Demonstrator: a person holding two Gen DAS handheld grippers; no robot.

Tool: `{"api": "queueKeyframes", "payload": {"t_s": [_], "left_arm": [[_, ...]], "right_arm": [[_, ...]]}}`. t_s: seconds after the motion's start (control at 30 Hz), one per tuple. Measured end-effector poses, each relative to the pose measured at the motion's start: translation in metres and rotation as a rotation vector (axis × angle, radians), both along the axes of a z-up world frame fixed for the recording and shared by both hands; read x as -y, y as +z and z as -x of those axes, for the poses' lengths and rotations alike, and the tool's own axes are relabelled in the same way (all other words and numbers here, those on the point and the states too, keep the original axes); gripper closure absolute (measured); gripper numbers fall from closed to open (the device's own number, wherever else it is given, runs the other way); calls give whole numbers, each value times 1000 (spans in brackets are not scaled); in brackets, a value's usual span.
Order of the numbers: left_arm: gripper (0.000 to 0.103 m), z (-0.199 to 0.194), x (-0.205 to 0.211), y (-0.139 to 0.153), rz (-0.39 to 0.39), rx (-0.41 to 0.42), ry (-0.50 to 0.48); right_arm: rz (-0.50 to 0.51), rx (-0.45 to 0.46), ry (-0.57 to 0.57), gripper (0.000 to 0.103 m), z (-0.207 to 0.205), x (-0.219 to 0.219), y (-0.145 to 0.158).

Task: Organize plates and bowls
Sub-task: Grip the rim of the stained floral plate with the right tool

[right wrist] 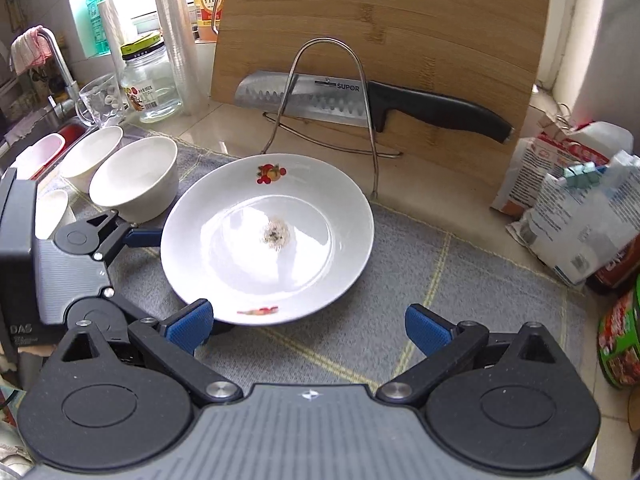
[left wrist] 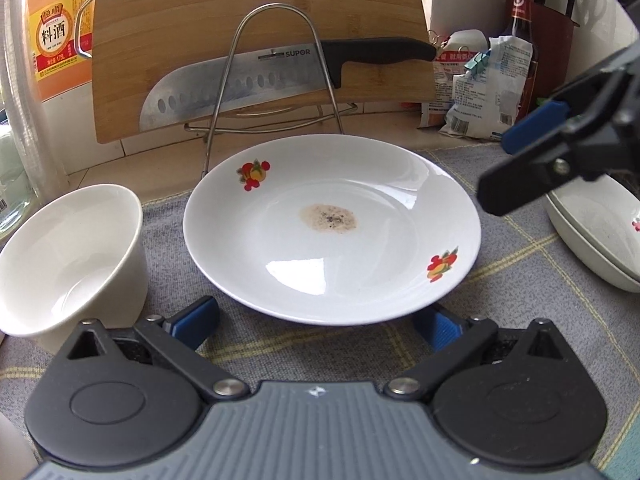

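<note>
A white plate (left wrist: 332, 228) with fruit prints and a brown stain lies flat on the grey checked cloth (left wrist: 280, 344). My left gripper (left wrist: 316, 324) is open wide, with the plate's near rim between its blue pads (left wrist: 196, 320), which do not press on it. A white bowl (left wrist: 68, 256) stands just left of it. The right gripper (left wrist: 496, 172) hovers at the plate's right side. In the right wrist view, that right gripper (right wrist: 310, 328) is open and holds nothing, beside the near rim of the plate (right wrist: 264, 240). Two white bowls (right wrist: 136, 180) stand left of the plate, behind the left gripper (right wrist: 188, 284).
A bamboo cutting board (left wrist: 256, 20), a knife (left wrist: 248, 84) and a wire rack (left wrist: 276, 68) stand behind the plate. Stacked plates (left wrist: 600, 240) sit at the right edge. Food bags (right wrist: 580, 216) lie to the right. A jar (right wrist: 150, 80), glass mug (right wrist: 98, 100) and tap (right wrist: 60, 60) are at the left.
</note>
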State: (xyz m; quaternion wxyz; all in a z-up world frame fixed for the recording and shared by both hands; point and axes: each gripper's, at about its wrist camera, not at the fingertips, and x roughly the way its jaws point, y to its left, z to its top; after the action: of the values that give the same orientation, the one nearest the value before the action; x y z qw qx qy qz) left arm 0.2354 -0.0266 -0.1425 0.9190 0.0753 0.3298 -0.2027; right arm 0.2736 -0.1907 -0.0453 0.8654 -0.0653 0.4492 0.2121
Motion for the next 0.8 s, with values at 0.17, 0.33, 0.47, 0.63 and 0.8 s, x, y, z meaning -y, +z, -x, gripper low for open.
{"api": "queueKeyframes", "payload": {"t_s": [0.17,0.33,0.47,0.63,0.8], "left_arm": [[0,3,-1,-1,6,15,4],[0,5,-1,-1,9,22,6],[0,5,-1,-1,9,22,6],[0,5,-1,-1,9,22,8],[0,5,-1,-1,9,22,7]], "right_arm": [[-35,-56,69,0,-46,-2,-14],[-16,-140,65,0,-81,-3,-37],[-71,-223,66,0,-95,-1,-50],[-78,-242,64,0,-101,-4,-51],[-31,-232,87,0,-98,-11,-50]]}}
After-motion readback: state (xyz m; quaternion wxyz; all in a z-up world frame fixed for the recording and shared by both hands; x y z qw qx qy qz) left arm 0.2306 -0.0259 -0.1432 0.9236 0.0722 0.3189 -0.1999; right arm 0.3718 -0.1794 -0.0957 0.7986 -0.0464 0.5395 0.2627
